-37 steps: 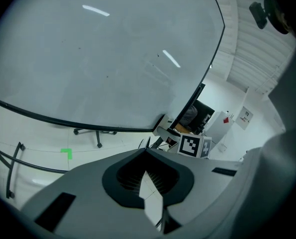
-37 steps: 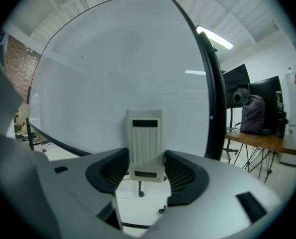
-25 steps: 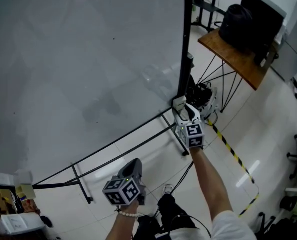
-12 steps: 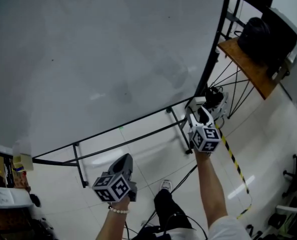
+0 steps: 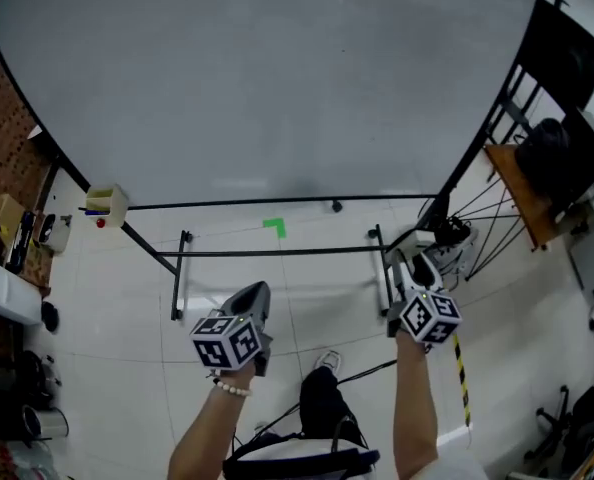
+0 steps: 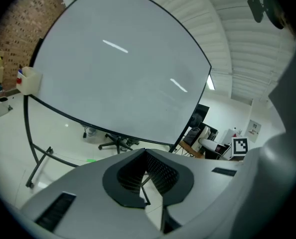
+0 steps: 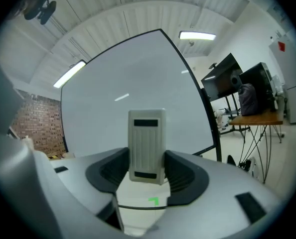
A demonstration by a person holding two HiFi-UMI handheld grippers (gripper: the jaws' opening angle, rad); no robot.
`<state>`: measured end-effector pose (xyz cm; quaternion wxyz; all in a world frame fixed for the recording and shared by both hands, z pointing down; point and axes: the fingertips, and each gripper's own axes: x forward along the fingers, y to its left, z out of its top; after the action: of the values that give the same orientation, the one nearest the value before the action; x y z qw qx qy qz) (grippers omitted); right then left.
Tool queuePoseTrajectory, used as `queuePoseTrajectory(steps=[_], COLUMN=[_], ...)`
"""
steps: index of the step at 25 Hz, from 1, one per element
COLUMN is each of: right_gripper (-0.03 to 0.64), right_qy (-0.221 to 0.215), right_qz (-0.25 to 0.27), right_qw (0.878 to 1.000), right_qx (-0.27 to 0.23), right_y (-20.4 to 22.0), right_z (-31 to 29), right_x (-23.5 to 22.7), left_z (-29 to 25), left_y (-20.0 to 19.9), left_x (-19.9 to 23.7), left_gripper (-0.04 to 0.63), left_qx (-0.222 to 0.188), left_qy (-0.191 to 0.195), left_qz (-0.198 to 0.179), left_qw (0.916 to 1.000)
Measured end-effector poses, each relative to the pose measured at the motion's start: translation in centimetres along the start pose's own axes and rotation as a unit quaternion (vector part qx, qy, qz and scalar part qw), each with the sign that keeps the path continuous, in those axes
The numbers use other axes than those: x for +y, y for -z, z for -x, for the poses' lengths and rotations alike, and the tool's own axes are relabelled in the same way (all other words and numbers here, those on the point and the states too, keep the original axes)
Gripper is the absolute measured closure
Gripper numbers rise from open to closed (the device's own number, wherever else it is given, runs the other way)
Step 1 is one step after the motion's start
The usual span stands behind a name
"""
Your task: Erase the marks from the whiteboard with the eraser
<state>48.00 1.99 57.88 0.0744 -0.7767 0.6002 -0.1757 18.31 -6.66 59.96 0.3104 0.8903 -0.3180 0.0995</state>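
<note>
Upright between the jaws of the right gripper (image 7: 147,169) stood the pale ribbed eraser (image 7: 147,133), clamped by its sides and clear of the board. Alongside, the left gripper (image 6: 144,153) had its jaws pressed together at the tips with nothing between them. Both were held low over the tiled floor, just short of the black stand (image 5: 277,252). Beyond it rose the whiteboard (image 5: 277,78), a green tape mark (image 5: 274,227) lay beneath, and a wooden table (image 5: 517,188) stood to the right.
</note>
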Motion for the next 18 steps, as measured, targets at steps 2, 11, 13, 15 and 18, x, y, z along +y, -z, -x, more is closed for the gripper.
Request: queuePoseTrajectory(steps=[2,11,13,15,18], right_gripper=[0.367,0.367,0.367,0.367,0.367], right_qy=[-0.013,-0.084,-0.111,-0.133,-0.156], right_qz=[-0.011,-0.013,-0.010,0.000,0.014], right_qw=[1.000,0.996,0.993,0.990,0.987], right_qx=[0.003,0.028,0.032,0.035,0.038], right_y=[0.4,0.9,1.0,1.1,1.7], right_z=[3.9,17.8,19.6,21.1,22.9], right_x=[4.4,19.6,22.5,25.0,26.8], left_z=[5.4,21.4,23.3,24.6,25.6], left_y=[0.0,1.3,1.2,1.1,1.5], left_x=[1.2,-0.6,-1.7,-2.8,-5.1], left_gripper=[0.606,0.604,0.606,0.606,0.604], left_qx=[-0.015,-0.037,-0.046,-0.055,-0.065], left_qy=[-0.002,0.023,0.030,0.032,0.036], left_qz=[0.007,-0.019,-0.026,-0.034,-0.043], left_qw=[0.9999,0.9989,0.9982,0.9974,0.9964])
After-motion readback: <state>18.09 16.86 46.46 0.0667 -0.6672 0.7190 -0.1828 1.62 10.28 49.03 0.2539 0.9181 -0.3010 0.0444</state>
